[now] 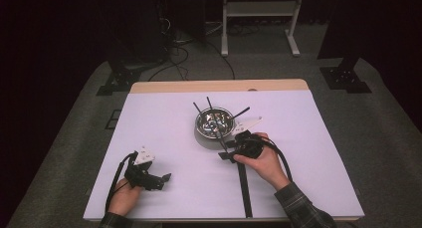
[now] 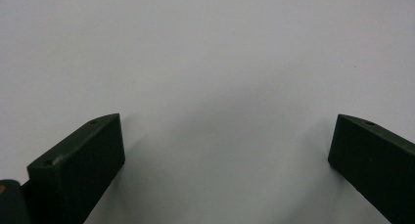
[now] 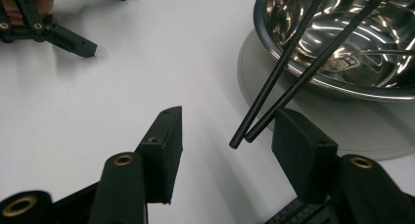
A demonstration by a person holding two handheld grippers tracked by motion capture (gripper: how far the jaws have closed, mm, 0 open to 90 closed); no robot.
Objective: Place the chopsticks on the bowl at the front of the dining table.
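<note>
We see a steel bowl [image 1: 214, 122] at the middle of the white table [image 1: 164, 118], slightly toward the far side, with black chopsticks [image 3: 293, 67] leaning in it and jutting over its rim. The right gripper [image 1: 238, 147] sits just near-right of the bowl; its jaws stand spread, and the ends of two chopsticks lie between them, close to one jaw, untouched. The left gripper [image 1: 157, 178] rests near the near-left corner, well apart from the bowl, jaws spread wide over bare table.
</note>
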